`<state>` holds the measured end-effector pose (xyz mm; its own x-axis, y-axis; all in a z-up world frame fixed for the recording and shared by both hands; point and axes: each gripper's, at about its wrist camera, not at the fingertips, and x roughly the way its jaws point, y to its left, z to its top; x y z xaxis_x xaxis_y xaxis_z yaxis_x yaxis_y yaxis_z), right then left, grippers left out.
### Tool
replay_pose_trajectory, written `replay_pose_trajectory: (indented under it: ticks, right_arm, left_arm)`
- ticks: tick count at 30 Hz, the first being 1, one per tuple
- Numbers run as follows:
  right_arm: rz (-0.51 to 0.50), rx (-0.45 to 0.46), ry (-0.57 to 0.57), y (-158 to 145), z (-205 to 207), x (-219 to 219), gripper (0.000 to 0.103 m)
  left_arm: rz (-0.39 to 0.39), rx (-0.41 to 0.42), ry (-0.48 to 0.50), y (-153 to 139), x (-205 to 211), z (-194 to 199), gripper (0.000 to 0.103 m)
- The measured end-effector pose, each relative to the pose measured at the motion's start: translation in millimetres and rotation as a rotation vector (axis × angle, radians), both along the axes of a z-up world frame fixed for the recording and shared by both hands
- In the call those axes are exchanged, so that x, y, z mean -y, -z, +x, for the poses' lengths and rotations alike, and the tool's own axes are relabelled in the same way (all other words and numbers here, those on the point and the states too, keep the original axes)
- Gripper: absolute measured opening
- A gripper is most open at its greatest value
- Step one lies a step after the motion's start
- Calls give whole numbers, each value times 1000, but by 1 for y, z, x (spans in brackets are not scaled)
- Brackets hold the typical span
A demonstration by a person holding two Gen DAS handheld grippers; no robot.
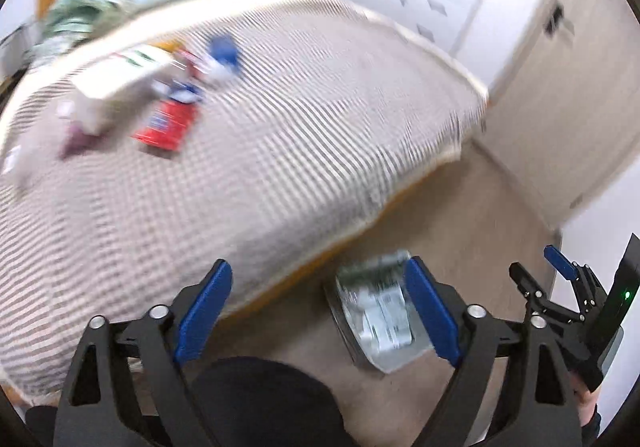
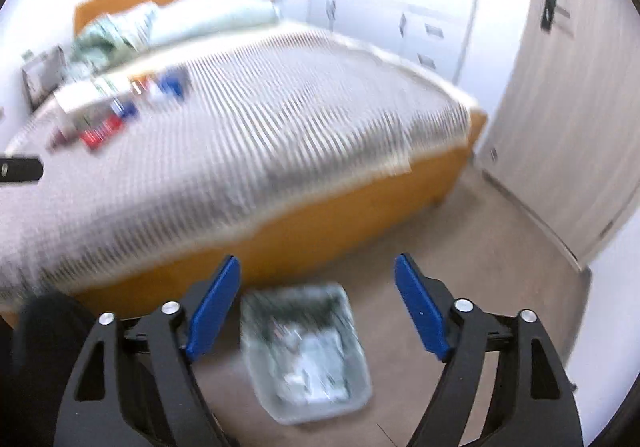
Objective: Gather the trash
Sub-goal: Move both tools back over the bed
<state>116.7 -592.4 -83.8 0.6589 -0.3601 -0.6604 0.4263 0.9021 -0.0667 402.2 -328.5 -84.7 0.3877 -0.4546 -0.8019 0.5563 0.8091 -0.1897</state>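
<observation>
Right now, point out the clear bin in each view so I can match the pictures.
Left wrist view: clear bin sits low and right of centre on the floor, partly behind the left gripper's right finger.
Right wrist view: the bin sits low at centre, between the fingers of the right gripper.
Shared landmark: the orange bed frame, just above the bin in both.

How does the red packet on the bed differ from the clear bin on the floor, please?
The red packet lies flat on the striped bedcover; the clear bin stands on the floor by the bed.
The packet is opaque red; the bin is see-through.
The packet is one item among scattered litter; the bin is a container already holding wrappers.
Both are apart from either gripper.
</observation>
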Motion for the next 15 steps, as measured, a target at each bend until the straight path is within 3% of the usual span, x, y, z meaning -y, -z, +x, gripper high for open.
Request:
replay_pose_trajectory:
  ticks: [3, 7, 15]
  right_arm:
    - [-16, 81, -53, -32, 11, -31, 77]
    - [-42, 160, -138, -63, 28, -78, 77]
    - [1, 181, -257, -75, 104, -153, 77]
  left_arm:
    - [-62, 81, -74, -33, -66, -4, 90]
    - [-54, 169, -149, -46, -133, 3, 92]
    - [-35, 171, -270, -3, -239, 60, 92]
